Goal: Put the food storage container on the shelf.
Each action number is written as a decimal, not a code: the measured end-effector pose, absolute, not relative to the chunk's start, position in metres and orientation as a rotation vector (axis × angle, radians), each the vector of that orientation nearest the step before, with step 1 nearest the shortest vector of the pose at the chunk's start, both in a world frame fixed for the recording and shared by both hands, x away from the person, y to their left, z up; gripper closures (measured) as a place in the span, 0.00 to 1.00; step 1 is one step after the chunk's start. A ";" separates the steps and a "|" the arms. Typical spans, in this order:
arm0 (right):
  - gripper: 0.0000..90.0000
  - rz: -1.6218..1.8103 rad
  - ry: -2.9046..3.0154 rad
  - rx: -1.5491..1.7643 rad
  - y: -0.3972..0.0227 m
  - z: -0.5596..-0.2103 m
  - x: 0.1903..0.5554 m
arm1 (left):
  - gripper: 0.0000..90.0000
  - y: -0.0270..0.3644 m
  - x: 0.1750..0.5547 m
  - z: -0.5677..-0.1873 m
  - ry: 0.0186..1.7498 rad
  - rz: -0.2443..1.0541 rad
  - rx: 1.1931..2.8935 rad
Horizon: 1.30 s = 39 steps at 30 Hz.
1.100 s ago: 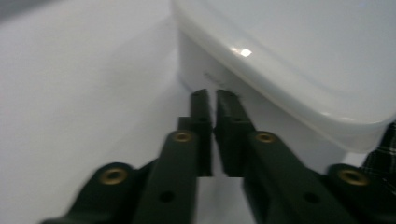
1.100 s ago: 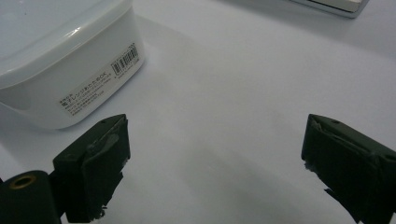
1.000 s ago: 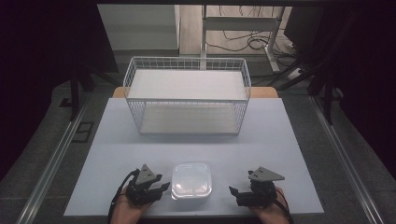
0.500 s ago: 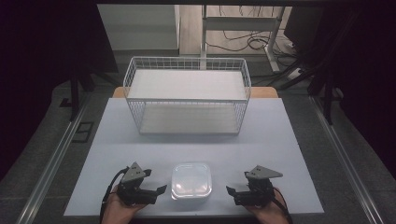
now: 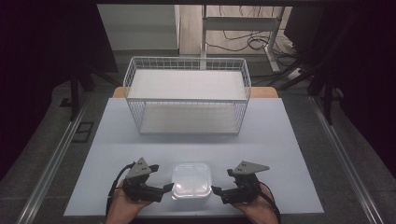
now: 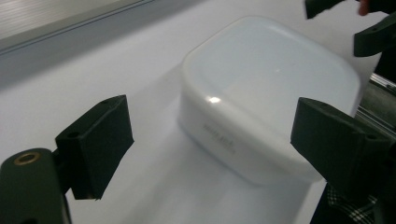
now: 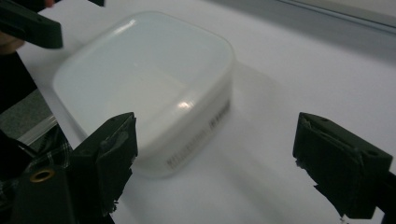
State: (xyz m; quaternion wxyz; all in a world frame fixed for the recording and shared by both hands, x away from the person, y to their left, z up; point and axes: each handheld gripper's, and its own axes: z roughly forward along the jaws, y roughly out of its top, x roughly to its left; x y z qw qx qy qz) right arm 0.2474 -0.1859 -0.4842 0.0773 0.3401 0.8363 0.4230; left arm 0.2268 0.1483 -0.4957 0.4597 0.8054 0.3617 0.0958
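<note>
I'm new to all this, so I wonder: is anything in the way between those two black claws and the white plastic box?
Nothing visible. The left gripper and right gripper sit open on either side of the white box, with just bare table between. The wire basket stands farther back.

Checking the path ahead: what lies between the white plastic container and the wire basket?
Nothing: in the high view, bare white table separates the white lidded plastic container from the white wire basket.

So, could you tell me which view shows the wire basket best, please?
The high view: the whole wire basket stands at the table's far side. Both gripper views point at the white plastic container instead.
</note>
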 end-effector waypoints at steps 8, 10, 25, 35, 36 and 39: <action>0.11 1.239 2.614 0.985 -0.150 -0.488 0.268 | 0.09 0.127 0.251 -0.510 0.904 0.125 1.999; 0.10 1.243 2.631 0.995 -0.148 -0.491 0.270 | 0.09 0.127 0.251 -0.512 0.908 0.085 1.986; 0.53 1.291 2.632 1.108 -0.163 -0.482 0.245 | 0.52 0.137 0.215 -0.503 0.942 -0.005 1.963; 0.87 1.375 2.516 1.179 -0.173 -0.472 0.244 | 0.88 0.144 0.215 -0.497 0.987 0.101 1.923; 0.87 1.375 2.516 1.179 -0.173 -0.472 0.244 | 0.88 0.144 0.216 -0.497 0.993 0.106 1.918; 0.87 1.340 2.484 1.144 -0.170 -0.469 0.243 | 0.88 0.145 0.218 -0.496 0.993 0.108 1.902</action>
